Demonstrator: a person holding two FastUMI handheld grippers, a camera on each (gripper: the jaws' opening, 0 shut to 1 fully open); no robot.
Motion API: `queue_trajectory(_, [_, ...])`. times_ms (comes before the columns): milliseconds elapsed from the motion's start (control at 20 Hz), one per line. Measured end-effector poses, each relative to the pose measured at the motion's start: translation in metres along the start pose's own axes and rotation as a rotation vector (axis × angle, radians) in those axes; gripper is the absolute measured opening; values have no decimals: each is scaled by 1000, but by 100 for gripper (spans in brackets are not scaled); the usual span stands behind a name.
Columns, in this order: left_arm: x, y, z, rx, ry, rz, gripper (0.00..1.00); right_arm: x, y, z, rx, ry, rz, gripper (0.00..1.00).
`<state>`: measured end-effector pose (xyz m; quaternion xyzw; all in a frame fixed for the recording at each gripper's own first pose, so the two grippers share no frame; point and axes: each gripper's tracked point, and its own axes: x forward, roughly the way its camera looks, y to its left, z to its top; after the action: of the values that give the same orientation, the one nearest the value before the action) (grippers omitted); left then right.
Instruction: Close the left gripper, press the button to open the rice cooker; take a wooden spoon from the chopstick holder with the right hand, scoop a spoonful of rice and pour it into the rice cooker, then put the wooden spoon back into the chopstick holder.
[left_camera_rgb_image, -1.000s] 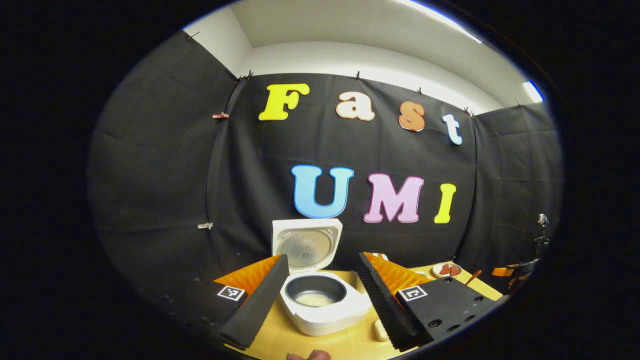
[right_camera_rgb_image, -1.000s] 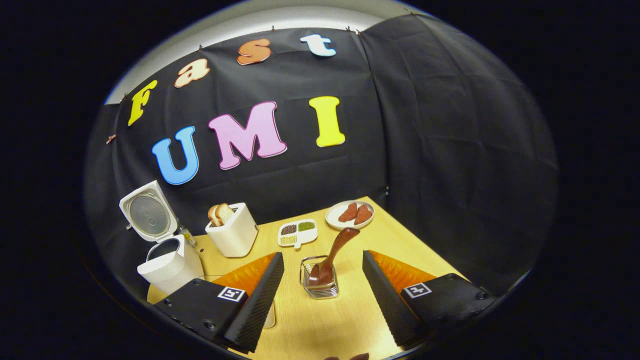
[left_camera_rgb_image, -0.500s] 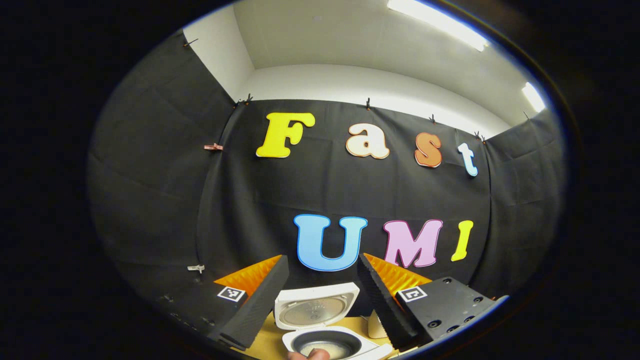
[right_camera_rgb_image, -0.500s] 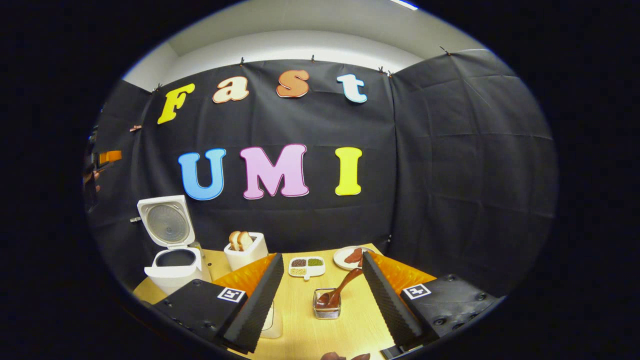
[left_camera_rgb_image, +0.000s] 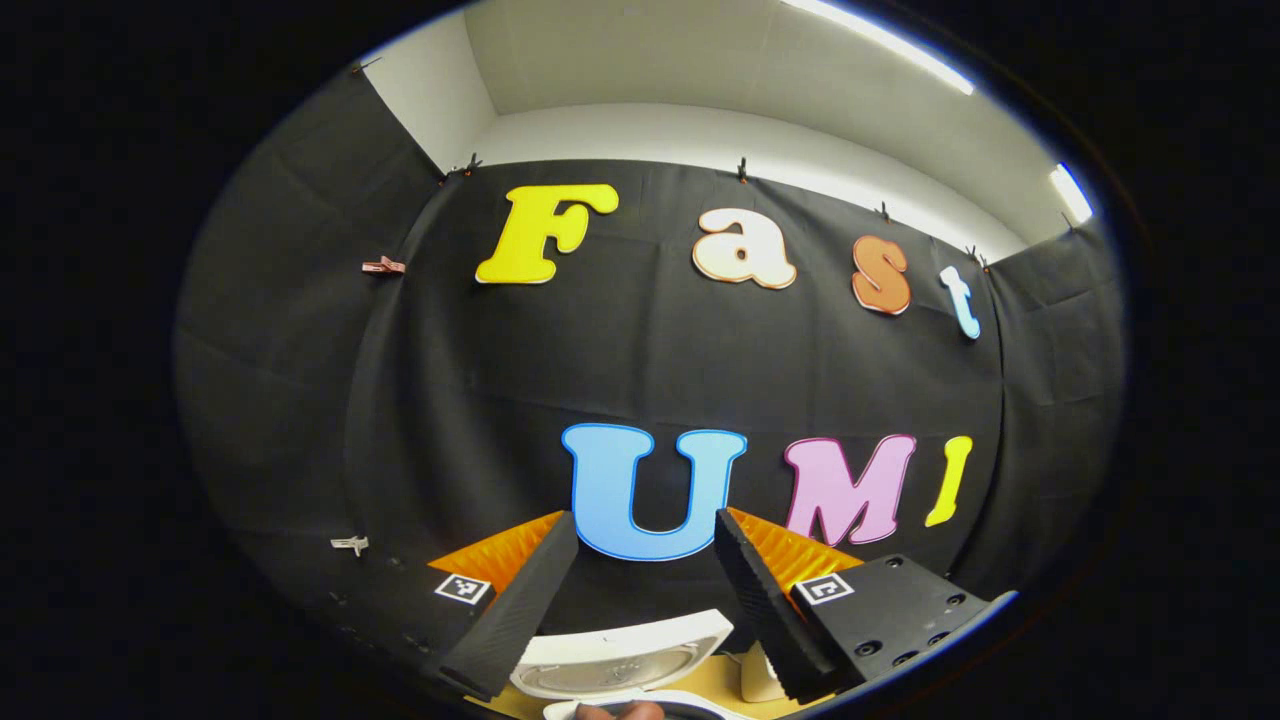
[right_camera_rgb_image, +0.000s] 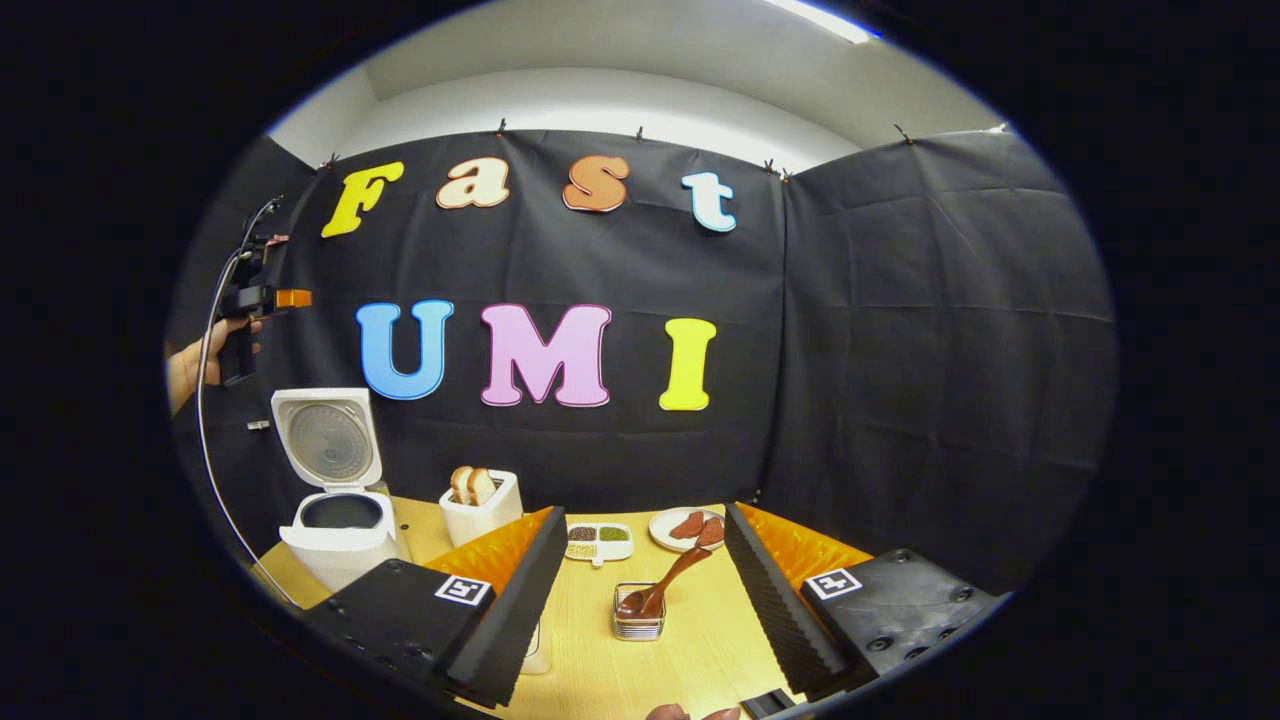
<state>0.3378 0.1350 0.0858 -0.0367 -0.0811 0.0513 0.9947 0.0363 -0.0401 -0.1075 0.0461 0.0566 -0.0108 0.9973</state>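
Note:
The white rice cooker (right_camera_rgb_image: 335, 535) stands open at the table's left, lid (right_camera_rgb_image: 328, 442) upright. In the left gripper view its lid (left_camera_rgb_image: 620, 660) peeks out at the bottom edge. The wooden spoon (right_camera_rgb_image: 668, 583) leans in the wire chopstick holder (right_camera_rgb_image: 640, 622), on the table straight ahead of my right gripper (right_camera_rgb_image: 645, 512), which is open and holds nothing. My left gripper (left_camera_rgb_image: 643, 515) is open too, raised and facing the wall. In the right gripper view a hand holds that left gripper (right_camera_rgb_image: 252, 300) high above the cooker.
Behind the holder are a white toaster (right_camera_rgb_image: 480, 505) with bread, a divided dish of grains (right_camera_rgb_image: 598, 540) and a plate of reddish slices (right_camera_rgb_image: 688, 527). A small white item (right_camera_rgb_image: 535, 650) sits by my right gripper's left finger. The wooden table (right_camera_rgb_image: 690, 660) ends near the cooker.
The left gripper rose and tilted upward, so the cooker slid to the bottom edge of its view. The right gripper drew back from the holder and levelled out. Both stayed open.

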Motion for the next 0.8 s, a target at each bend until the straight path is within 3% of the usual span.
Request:
queue_trajectory(400, [80, 25, -109, 51, 237, 70, 95, 0, -9, -5, -16, 8, -74, 98])
queue_trajectory(700, [95, 37, -180, 54, 409, 144, 95, -3, -14, -15, -26, 55, -87, 98])
queue_trajectory(800, [88, 38, -186, -3, 423, 159, 98, -2, -12, -15, -24, 59, -76, 98])
